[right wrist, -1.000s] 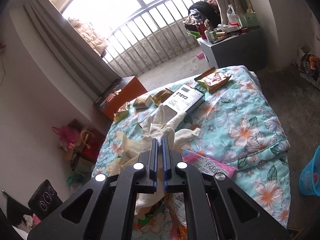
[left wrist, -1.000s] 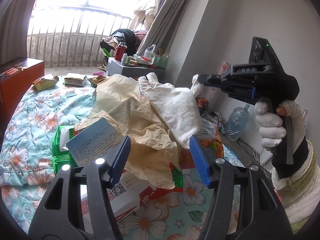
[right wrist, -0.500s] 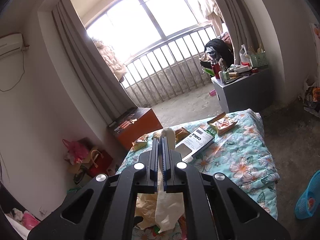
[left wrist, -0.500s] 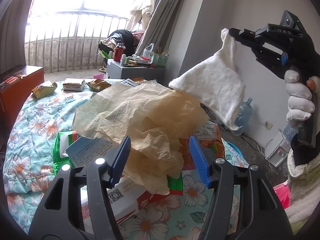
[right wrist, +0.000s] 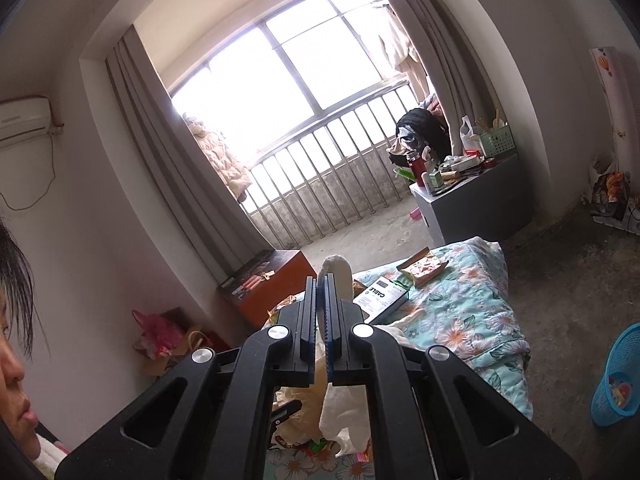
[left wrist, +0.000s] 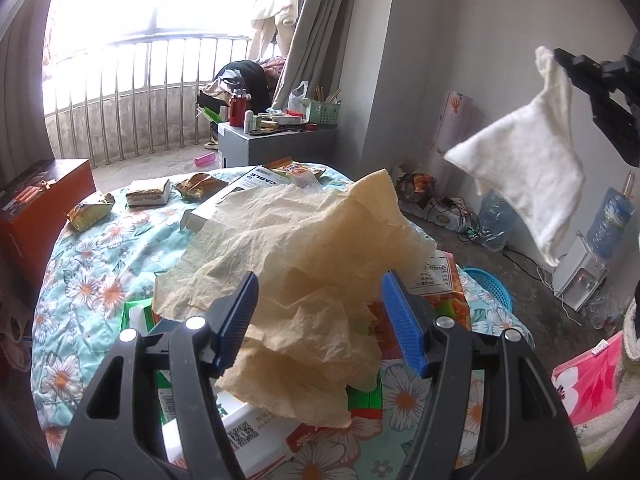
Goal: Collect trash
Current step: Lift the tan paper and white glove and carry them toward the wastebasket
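- Right tool (right wrist: 321,312) clamped on a white cloth (left wrist: 528,164), held high above the bed (left wrist: 100,256).
- Left tool (left wrist: 320,316) spread apart around crumpled paper (left wrist: 304,264) on the bed's trash pile.

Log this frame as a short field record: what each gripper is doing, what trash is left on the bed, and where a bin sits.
right gripper: shut on white tissue, held in the air
left gripper: open, fingers either side of crumpled tan paper
bed: floral cover; snack wrappers, white CABLE box, packaging under the paper
bin: blue basket on the floor beside the bed
task state: tissue not yet binned
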